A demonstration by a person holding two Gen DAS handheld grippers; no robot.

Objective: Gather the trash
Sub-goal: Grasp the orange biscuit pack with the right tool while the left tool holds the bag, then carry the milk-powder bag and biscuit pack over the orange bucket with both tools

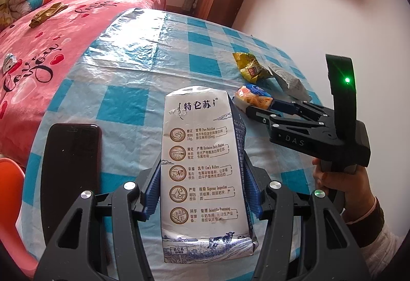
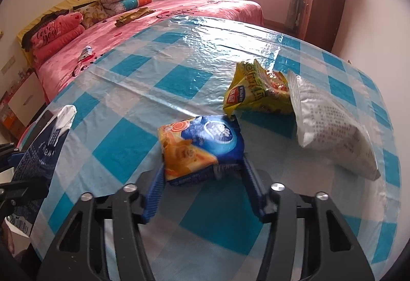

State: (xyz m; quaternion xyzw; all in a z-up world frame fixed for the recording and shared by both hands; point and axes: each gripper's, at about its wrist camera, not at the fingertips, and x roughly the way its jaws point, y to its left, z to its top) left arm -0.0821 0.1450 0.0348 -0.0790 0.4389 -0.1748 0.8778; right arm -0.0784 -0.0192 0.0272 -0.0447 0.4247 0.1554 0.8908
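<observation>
Nearest the left camera, a flattened white milk carton (image 1: pixel 205 168) stood upright between the blue ribbed fingers (image 1: pixel 153 188) of the left gripper (image 1: pixel 202 186), one pad pressed against each long edge, so the carton was pinched and lifted clear of the checked tabletop (image 1: pixel 123 101). Its printed face was turned to the lens and its top edge rose well past the fingertips. A dark phone (image 1: pixel 71 173) lay flat just to the carton's left.

On the right side, a blue and orange snack packet (image 2: pixel 202 145) sat between the fingers (image 2: pixel 252 186) of the right gripper (image 2: pixel 202 178), its near end reaching a little way past the fingertips into the gap. One pad lay against the packet's orange edge and the other against its blue edge; the pads met it on both sides, though how firmly they bit I could not tell. The packet rested on the tabletop.

Just beyond it lay a crumpled yellow wrapper (image 2: pixel 256 91), its lower corner almost touching the packet, and beside that, touching the wrapper, a silver-white bag (image 2: pixel 333 127) leaned open end up. A person's hand (image 1: pixel 343 186) gripped the right gripper's handle. Behind the tabletop stood a bed (image 2: pixel 143 24) with a pink cover.
</observation>
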